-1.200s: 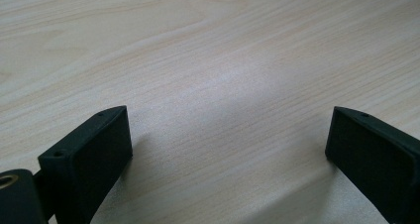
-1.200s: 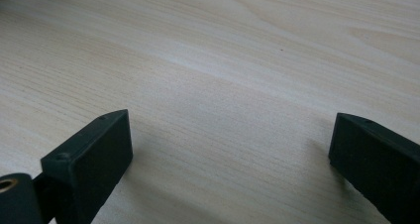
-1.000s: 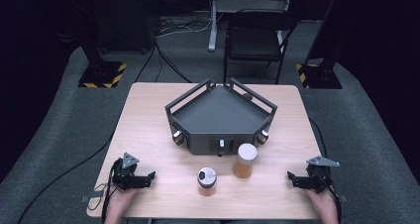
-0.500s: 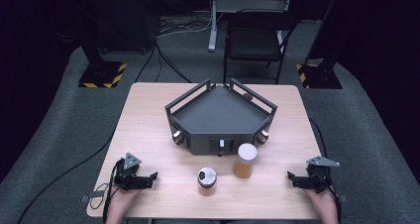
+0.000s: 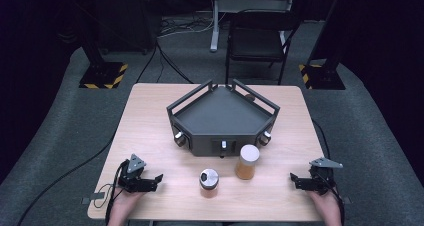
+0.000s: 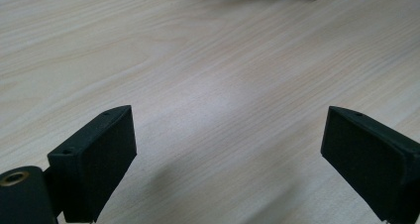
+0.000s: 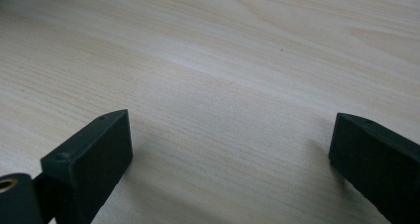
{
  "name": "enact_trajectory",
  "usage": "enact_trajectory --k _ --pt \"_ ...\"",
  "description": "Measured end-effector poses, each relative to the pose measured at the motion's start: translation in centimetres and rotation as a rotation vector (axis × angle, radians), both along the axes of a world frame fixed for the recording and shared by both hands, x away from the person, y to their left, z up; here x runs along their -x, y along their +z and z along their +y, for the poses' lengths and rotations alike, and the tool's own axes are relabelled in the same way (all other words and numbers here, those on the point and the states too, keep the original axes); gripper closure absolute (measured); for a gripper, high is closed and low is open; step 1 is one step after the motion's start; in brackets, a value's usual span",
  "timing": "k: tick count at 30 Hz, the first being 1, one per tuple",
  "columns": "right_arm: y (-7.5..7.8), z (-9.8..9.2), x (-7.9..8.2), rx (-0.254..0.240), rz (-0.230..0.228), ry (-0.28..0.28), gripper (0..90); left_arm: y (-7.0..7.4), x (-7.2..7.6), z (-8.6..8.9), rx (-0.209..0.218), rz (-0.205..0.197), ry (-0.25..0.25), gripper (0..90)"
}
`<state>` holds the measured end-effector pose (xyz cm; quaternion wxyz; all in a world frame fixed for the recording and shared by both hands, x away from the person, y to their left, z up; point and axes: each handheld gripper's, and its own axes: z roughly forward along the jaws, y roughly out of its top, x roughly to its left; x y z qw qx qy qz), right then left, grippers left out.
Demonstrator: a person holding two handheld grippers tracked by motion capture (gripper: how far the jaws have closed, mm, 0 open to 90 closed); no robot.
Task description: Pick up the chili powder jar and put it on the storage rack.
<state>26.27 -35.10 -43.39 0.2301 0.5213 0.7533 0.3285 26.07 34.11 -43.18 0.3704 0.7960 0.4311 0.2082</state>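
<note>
- The pale wooden table (image 5: pixel 150 116) stands on grey carpet (image 5: pixel 60 116) in a dark room.
- Two jars, silver-lidded (image 5: pixel 209 182) and tan-lidded (image 5: pixel 247 161), stand just before the black tray (image 5: pixel 222 117).
- The left gripper (image 5: pixel 157 178) and right gripper (image 5: pixel 294 179) flank the jars, fingers released; the left's have just been closing on nothing.

The black left gripper (image 5: pixel 156 178) and black right gripper (image 5: pixel 294 178) rest low, jaws wide apart with nothing between; the left gripper's jaws have just been closing a little.

You are working in a recording lab or studio; black curtains ring a grey carpet (image 5: pixel 65 131); hazard-striped stand bases (image 5: pixel 104 75), trailing floor cables (image 5: pixel 170 61) and a lone wooden table (image 5: pixel 150 116) show it.
</note>
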Motion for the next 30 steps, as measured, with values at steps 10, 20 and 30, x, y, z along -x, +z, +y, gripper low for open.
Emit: enact_trajectory --k 10,20,30 --pt "0.0 0.0 0.0 0.000 0.000 0.000 2.0 0.3 -0.1 -0.5 0.019 -0.004 -0.057 6.5" --pt "0.0 0.0 0.0 0.000 0.000 0.001 1.9 0.7 -0.1 -0.9 0.040 -0.014 -0.123 6.4" --pt "0.0 0.0 0.0 0.000 0.000 0.002 1.9 1.1 0.0 -1.7 0.040 -0.014 -0.166 6.4"
